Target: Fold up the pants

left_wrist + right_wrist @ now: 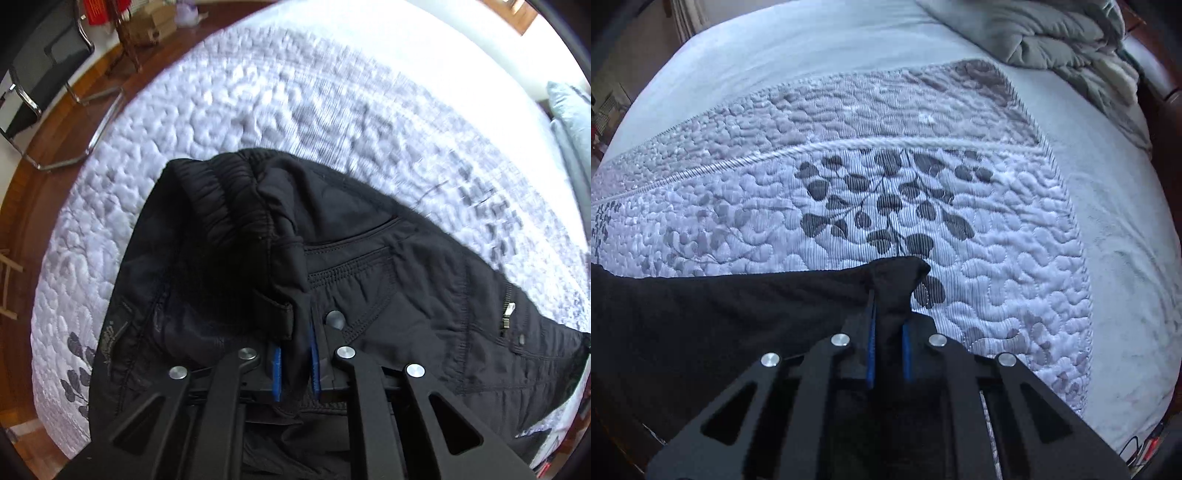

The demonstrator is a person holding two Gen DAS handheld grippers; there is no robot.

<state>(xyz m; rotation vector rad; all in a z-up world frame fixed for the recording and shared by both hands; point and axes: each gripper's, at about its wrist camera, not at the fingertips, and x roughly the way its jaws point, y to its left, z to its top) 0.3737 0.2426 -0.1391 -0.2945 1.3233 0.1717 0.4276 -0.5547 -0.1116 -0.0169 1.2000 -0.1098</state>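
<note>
Black pants (388, 266) hang over a quilted bed in the left wrist view, waistband bunched at the top, with a pocket and a side zipper showing. My left gripper (295, 362) is shut on a fold of the waist fabric between its blue pads. In the right wrist view the pants (720, 317) stretch off to the left as a taut black sheet. My right gripper (888, 350) is shut on a pinched corner of that fabric, just above the bed.
A white quilted bedspread (960, 177) with a dark leaf print covers the bed. A grey duvet (1052, 37) is heaped at the far right. A metal-frame chair (48, 85) stands on the wooden floor (22, 229) beside the bed.
</note>
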